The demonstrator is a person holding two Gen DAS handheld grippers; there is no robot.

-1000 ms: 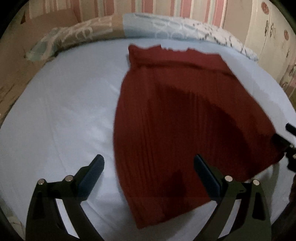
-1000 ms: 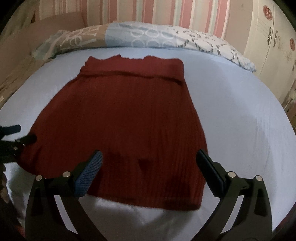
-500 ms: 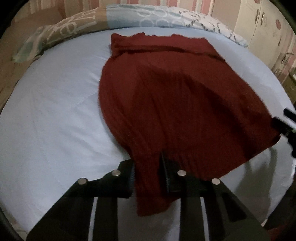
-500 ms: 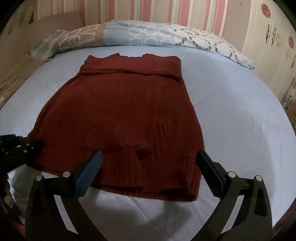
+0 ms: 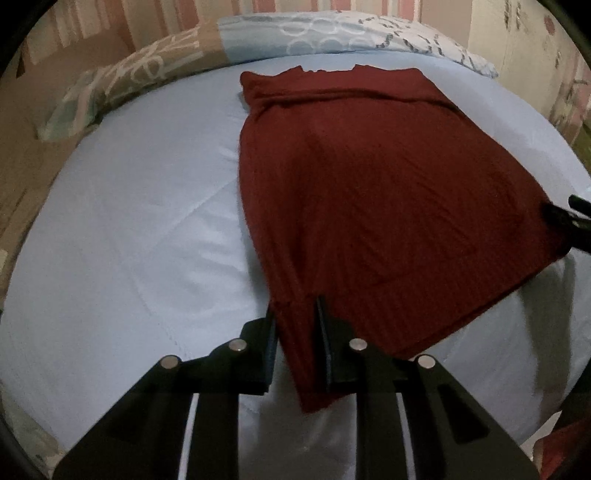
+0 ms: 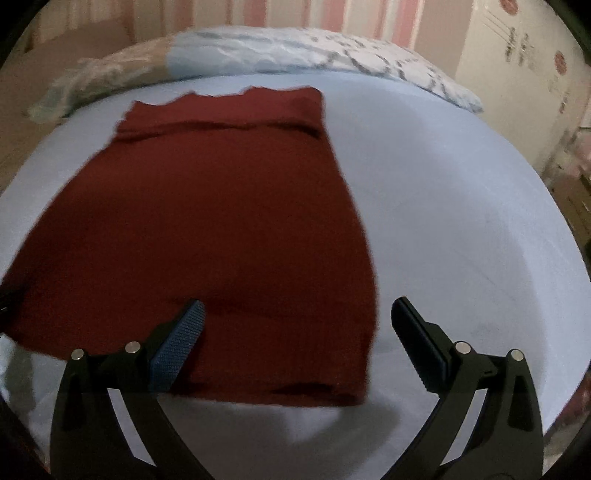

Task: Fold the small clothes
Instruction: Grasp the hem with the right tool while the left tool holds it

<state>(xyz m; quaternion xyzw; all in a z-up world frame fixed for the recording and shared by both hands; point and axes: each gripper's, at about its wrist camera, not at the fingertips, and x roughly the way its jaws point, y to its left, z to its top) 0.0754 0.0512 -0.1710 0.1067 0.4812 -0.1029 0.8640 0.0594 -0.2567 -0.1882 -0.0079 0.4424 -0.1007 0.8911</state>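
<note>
Your left gripper (image 5: 297, 332) is clamped on the near left corner of the one dark red ribbed knit garment (image 5: 369, 206), which lies spread ahead of it on the pale blue bed sheet (image 5: 129, 240). Your right gripper (image 6: 297, 332) is spread wide, straddling the garment's near right hem. One patterned pillow (image 5: 332, 33) lies beyond the garment.
</note>
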